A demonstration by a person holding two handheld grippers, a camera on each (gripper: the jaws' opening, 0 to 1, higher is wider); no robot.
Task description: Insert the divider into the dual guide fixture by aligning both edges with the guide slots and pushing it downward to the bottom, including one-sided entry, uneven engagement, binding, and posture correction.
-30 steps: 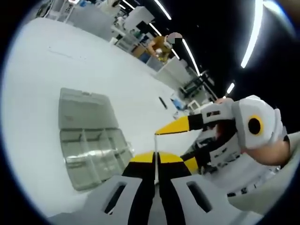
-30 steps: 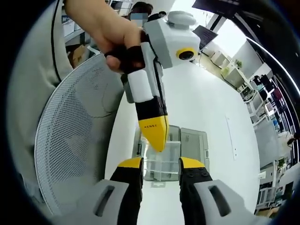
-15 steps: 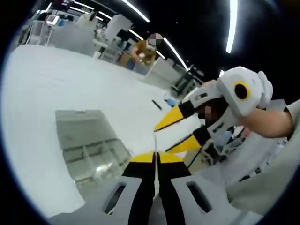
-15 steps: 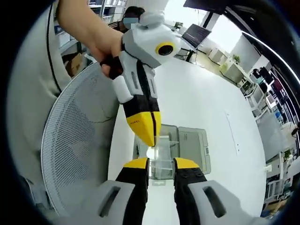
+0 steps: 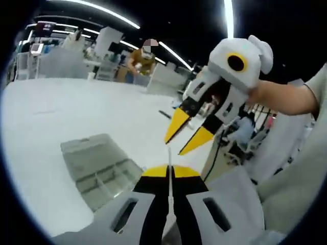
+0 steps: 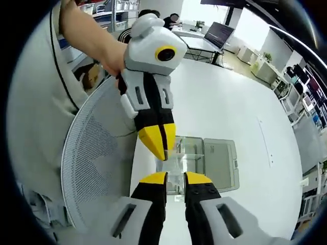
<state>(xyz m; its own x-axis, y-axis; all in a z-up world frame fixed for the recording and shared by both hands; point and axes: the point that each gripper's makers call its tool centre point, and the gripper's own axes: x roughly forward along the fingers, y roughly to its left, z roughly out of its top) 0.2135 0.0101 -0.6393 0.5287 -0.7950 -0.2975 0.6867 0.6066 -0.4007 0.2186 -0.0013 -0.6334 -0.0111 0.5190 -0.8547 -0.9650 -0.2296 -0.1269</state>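
Clear plastic divider (image 5: 169,168), thin and edge-on, sits pinched in the closed left tongs (image 5: 169,171), well above the fixture (image 5: 99,166) at eight o'clock on the white worktop (image 5: 61,112); right tongs (image 5: 188,139) hang parted, empty; insertion not begun
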